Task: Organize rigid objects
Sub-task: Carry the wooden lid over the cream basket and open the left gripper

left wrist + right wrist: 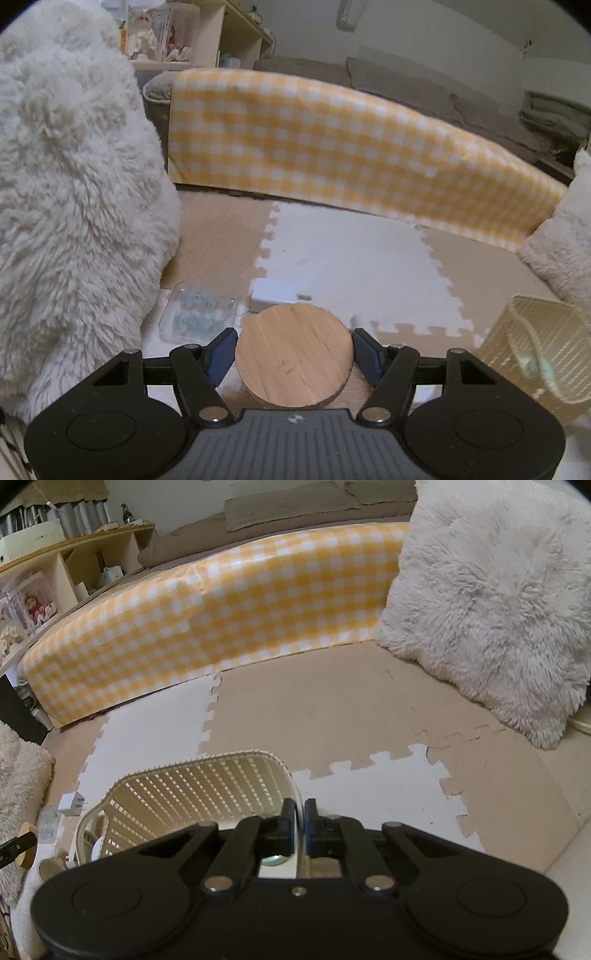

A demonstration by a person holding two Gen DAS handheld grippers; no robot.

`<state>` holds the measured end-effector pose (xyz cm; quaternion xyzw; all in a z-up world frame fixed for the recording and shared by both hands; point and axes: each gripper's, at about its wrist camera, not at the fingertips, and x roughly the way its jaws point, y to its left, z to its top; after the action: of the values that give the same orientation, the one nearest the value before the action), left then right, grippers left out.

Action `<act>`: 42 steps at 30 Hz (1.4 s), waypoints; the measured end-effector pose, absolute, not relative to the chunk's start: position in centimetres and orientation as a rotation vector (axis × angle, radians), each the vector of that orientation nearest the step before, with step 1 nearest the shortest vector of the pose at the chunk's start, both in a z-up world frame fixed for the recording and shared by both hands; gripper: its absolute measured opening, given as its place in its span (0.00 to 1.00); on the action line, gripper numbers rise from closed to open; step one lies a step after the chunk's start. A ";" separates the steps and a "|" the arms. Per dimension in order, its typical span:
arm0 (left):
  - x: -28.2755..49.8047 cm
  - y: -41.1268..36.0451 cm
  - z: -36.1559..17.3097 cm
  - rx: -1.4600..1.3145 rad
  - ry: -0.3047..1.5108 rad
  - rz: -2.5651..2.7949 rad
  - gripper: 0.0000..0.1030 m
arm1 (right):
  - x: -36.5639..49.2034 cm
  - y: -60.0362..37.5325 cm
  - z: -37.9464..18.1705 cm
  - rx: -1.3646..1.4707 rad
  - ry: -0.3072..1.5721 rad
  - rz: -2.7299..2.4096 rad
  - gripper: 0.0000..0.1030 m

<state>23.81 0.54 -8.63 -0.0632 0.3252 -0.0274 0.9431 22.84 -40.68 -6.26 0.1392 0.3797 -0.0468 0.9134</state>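
A home living room: interlocking foam floor mats, fluffy white cushions, a yellow gingham cover, and shelves holding dolls beyond the fingers.

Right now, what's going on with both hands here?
The left hand-held gripper holds a round wooden disc between its pads, above the foam floor mat. The right hand-held gripper is shut on the rim of the cream slatted basket. A clear box and white adapter lie on the mat.
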 end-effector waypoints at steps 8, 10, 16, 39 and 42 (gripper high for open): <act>21.2 -1.4 -5.5 -0.153 0.618 -0.113 0.66 | 22.8 -40.8 -6.2 0.300 0.787 -0.097 0.05; 20.7 -2.2 -4.9 -0.154 0.612 -0.138 0.66 | 22.8 -40.8 -6.3 0.305 0.789 -0.097 0.05; 19.6 -5.6 -3.5 -0.158 0.599 -0.234 0.66 | 22.9 -41.0 -6.3 0.313 0.793 -0.095 0.05; 22.9 -23.9 -6.8 0.048 0.761 -0.608 0.66 | 22.8 -41.8 -6.3 0.375 0.810 -0.067 0.05; 23.4 -24.8 -7.6 0.055 0.794 -0.628 0.66 | 22.8 -41.8 -6.4 0.380 0.812 -0.065 0.05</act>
<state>23.44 -24.84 -7.62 0.0264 0.3803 -0.3009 0.8741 22.81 -41.85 -6.36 0.1837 0.3925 -0.0315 0.9006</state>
